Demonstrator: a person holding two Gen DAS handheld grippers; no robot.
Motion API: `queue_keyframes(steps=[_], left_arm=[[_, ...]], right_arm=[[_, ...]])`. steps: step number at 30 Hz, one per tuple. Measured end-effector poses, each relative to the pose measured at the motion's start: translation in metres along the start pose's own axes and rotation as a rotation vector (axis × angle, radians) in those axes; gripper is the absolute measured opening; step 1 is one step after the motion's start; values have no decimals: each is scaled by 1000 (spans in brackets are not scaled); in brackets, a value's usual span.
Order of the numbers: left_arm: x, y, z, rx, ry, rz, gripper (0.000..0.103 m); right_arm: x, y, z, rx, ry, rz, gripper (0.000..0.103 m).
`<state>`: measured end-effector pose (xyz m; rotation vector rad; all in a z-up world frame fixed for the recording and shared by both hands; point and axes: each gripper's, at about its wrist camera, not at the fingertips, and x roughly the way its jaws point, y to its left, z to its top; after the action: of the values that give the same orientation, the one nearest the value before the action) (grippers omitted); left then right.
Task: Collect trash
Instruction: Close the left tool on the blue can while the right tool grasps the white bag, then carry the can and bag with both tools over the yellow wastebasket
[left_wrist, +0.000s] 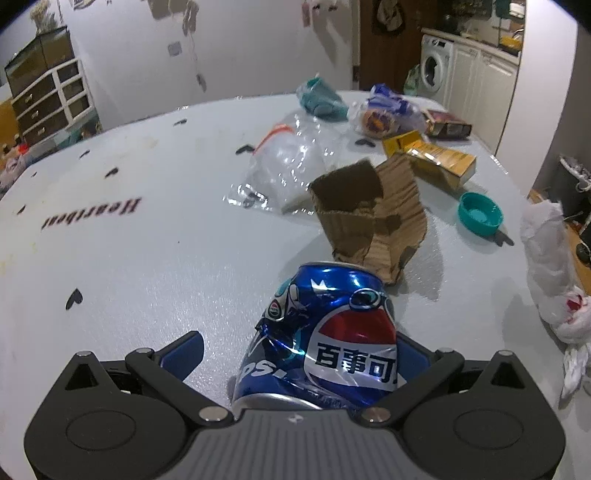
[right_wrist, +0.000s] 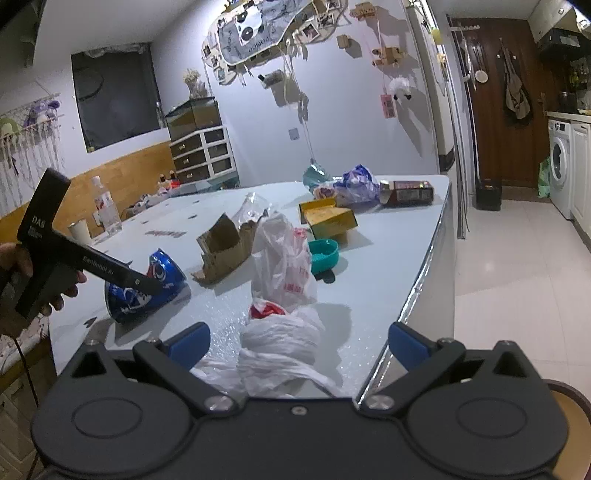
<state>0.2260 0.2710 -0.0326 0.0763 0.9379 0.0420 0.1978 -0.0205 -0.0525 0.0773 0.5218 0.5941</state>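
Note:
A crushed blue Pepsi can (left_wrist: 328, 332) lies on the white table (left_wrist: 147, 258) between the fingers of my left gripper (left_wrist: 299, 350). The jaws are open; the right pad touches the can, the left pad (left_wrist: 184, 354) stands apart from it. The can also shows in the right wrist view (right_wrist: 147, 288) with the left gripper (right_wrist: 140, 282) around it. My right gripper (right_wrist: 299, 343) is open, with a crumpled white plastic bag (right_wrist: 284, 295) between its fingers at the table's near edge. The bag shows at the right in the left wrist view (left_wrist: 550, 266).
Beyond the can lie torn brown cardboard (left_wrist: 373, 218), a clear plastic bag (left_wrist: 288, 162), a teal cap (left_wrist: 480, 214), a yellow box (left_wrist: 432, 158), a dark box (left_wrist: 447, 125), a blue-white wrapper (left_wrist: 384, 110) and a teal bag (left_wrist: 321, 98). A water bottle (right_wrist: 105, 206) and cup (right_wrist: 79, 230) stand far left.

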Motion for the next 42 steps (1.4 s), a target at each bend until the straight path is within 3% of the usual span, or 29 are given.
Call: queue_keyframes(steps=[5, 8, 10, 14, 17, 27, 42], left_arm=[[12, -2, 1, -29, 76, 61, 103], [14, 5, -2, -102, 88, 44, 102], [15, 11, -4, -143, 84, 30, 99], [9, 15, -8, -182, 51, 32, 85], [4, 14, -12, -193, 35, 35, 85], [-29, -7, -26, -161, -61, 60, 85], [-99, -83, -56, -57, -230, -5, 85]], right_arm=[[9, 5, 3, -15, 23, -6, 103], [13, 8, 5, -30, 33, -2, 103], [16, 10, 5, -39, 44, 8, 96], [18, 11, 5, -30, 79, 13, 71], [18, 9, 4, -10, 102, 5, 54], [5, 17, 6, -53, 103, 1, 51], [-50, 20, 7, -72, 14, -41, 51]])
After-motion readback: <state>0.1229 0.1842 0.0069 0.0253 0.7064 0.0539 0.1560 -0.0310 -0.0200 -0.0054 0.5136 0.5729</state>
